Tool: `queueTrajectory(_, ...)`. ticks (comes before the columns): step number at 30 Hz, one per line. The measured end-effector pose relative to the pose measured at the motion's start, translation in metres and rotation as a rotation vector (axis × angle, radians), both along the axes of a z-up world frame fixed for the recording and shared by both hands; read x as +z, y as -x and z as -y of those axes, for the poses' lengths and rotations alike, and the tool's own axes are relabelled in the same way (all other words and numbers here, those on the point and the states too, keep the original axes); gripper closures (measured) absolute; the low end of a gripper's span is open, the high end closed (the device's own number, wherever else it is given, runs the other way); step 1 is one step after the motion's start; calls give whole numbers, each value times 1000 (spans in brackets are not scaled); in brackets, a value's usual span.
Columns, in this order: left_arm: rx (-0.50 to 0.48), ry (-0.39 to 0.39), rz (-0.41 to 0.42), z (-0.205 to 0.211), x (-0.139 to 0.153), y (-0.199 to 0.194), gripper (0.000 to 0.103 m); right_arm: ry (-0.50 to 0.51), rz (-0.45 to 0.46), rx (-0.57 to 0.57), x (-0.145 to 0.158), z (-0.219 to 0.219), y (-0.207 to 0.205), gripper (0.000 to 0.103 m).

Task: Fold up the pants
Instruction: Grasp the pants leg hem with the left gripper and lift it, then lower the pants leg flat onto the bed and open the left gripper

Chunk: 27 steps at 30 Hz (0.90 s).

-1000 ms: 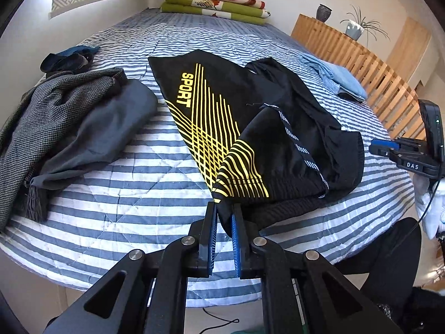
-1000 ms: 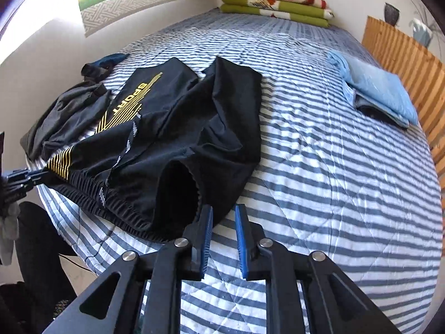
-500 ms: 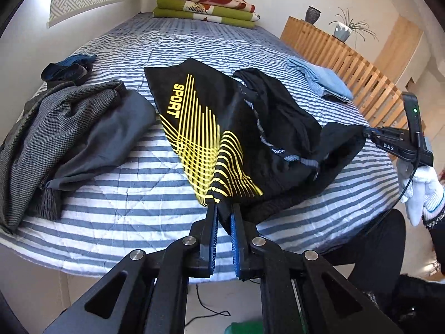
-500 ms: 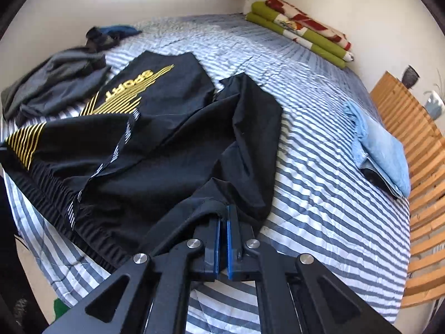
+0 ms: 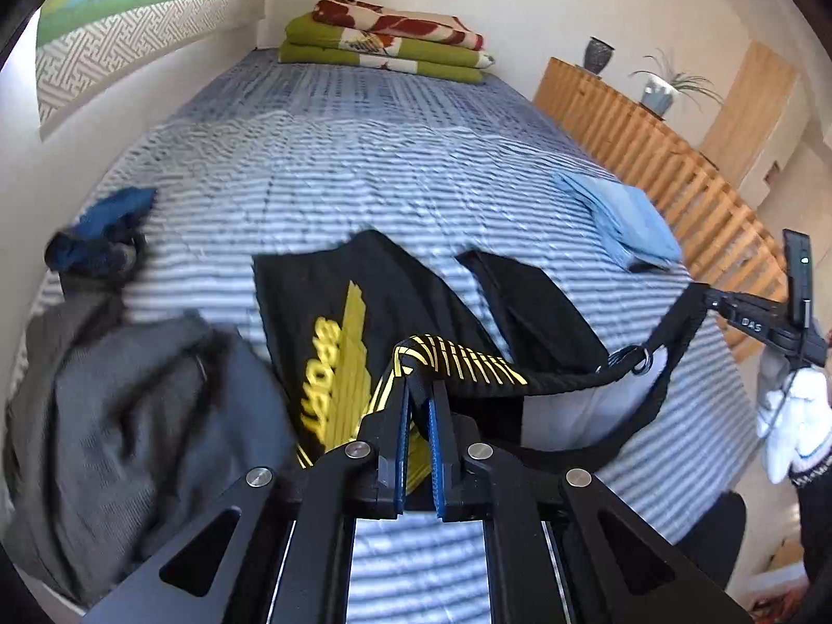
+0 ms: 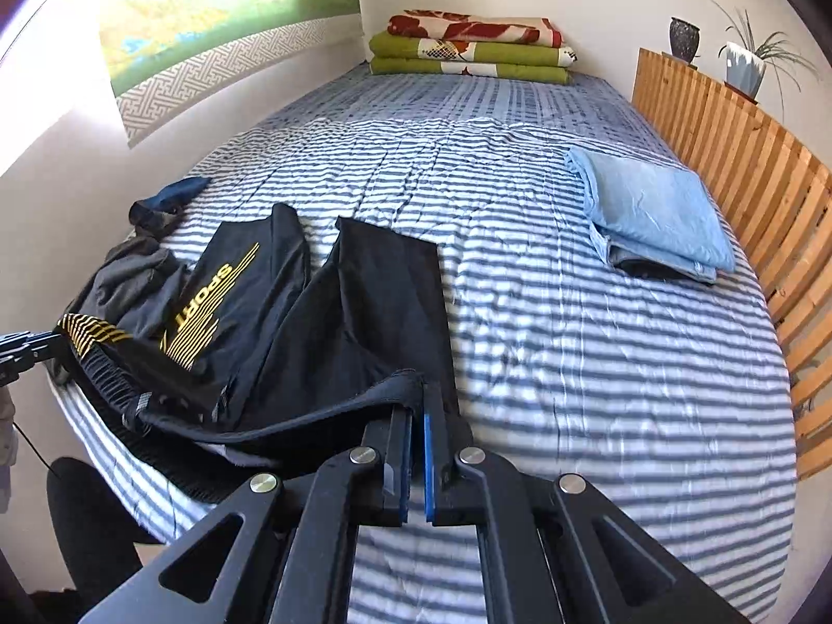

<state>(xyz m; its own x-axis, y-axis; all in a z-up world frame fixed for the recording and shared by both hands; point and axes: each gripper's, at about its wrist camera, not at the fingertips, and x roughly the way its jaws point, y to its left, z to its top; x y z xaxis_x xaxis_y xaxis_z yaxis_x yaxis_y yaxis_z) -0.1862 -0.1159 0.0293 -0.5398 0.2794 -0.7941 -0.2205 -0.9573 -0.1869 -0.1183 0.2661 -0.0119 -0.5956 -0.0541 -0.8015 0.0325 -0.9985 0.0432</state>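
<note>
Black pants (image 5: 333, 333) with yellow stripes and a SPORT print lie with both legs spread away from me on the striped bed (image 5: 364, 156). The waistband is lifted off the bed and stretched between the two grippers. My left gripper (image 5: 420, 385) grips the yellow-striped end, its jaws closing tighter on the cloth. My right gripper (image 6: 420, 400) is shut on the plain black end. In the right wrist view the pants (image 6: 364, 312) run leftward to the left gripper (image 6: 47, 343). The right gripper (image 5: 712, 301) shows at the right of the left wrist view.
A grey clothes heap (image 5: 130, 416) and a dark blue garment (image 5: 104, 239) lie left of the pants. Folded light blue cloth (image 6: 650, 208) sits at the right by the wooden slat rail (image 6: 754, 182). Folded blankets (image 6: 468, 47) lie at the far end. A white-gloved hand (image 5: 790, 416) holds the right gripper.
The right gripper closed on the waistband's black end. Both grippers then rose and drew apart, lifting the waistband and pulling it taut while the legs stayed on the bed.
</note>
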Motion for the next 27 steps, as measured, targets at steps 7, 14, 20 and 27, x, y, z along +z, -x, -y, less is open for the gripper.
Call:
queueTrajectory(7,46,-62,-323,5,203,95,96,7,-273,-155,168,-9,149,100)
queueTrajectory(14,-69,-2,-385,-6,228,12,96,9,-509,-140,264,-16,85,100)
queueTrajectory(20,-151,97,-96,-15,73,-62,96,7,-279,-109,127,-5,4,100)
queueTrajectory(27,-216,146,256,-33,-127,-139,96,59,105,-164,-85,5,-87,100)
